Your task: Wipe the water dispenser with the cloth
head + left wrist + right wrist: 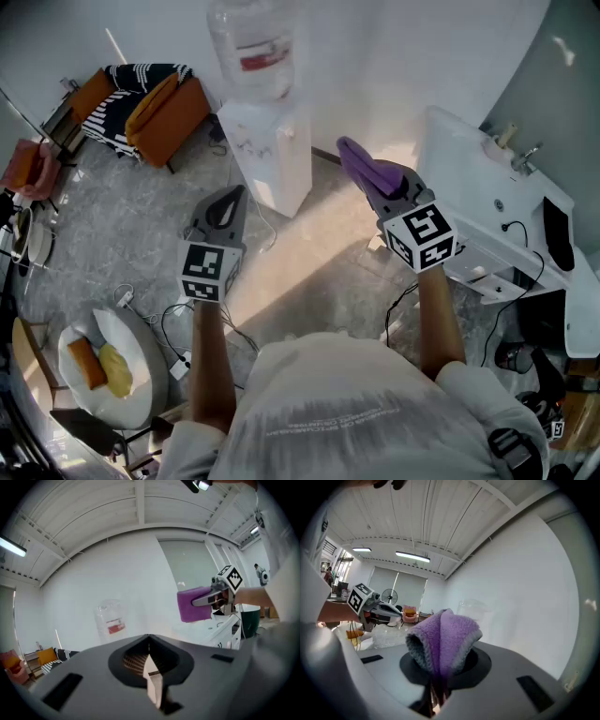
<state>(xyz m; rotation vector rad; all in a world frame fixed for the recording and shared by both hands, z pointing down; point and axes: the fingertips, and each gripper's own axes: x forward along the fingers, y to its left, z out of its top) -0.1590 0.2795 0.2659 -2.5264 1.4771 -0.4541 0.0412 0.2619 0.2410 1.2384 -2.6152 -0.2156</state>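
Note:
The white water dispenser (270,157) stands against the far wall with a clear bottle (251,45) on top. My right gripper (373,183) is raised to the right of it, shut on a folded purple cloth (360,165); the cloth (443,641) bulges up from between the jaws. My left gripper (226,212) hangs in the air to the left of the dispenser, short of it, shut with nothing in it. In the left gripper view the bottle (109,619) is ahead and the cloth (193,604) is off to the right. Neither gripper touches the dispenser.
An orange sofa with a striped blanket (148,108) sits at the far left. A white sink counter (497,202) runs along the right. A round white seat (141,375) holding orange and yellow items is at lower left, with cables (173,328) on the floor.

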